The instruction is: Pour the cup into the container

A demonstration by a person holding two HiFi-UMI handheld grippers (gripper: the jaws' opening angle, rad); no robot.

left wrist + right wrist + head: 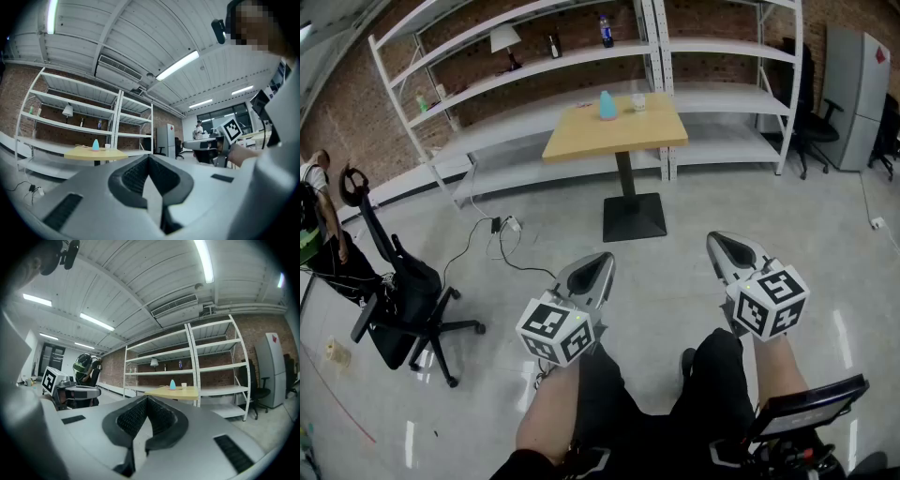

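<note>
A small white cup [638, 102] and a pale blue container [607, 106] stand side by side on a square wooden table [652, 133] across the room. Both grippers are held low over the person's knees, far from the table. My left gripper [603, 261] is shut with nothing in it, and so is my right gripper [719, 242]. In the left gripper view the shut left gripper [150, 158] points toward the blue container [95, 145] and the cup [107, 146]. In the right gripper view the shut right gripper [147, 399] faces the container [172, 384] and the cup [183, 386].
White metal shelving [534, 66] lines the brick wall behind the table. A black office chair [403, 300] and a person [314, 216] are at the left. Cables [502, 227] lie on the floor. A grey cabinet [855, 94] and another chair [811, 127] stand at the right.
</note>
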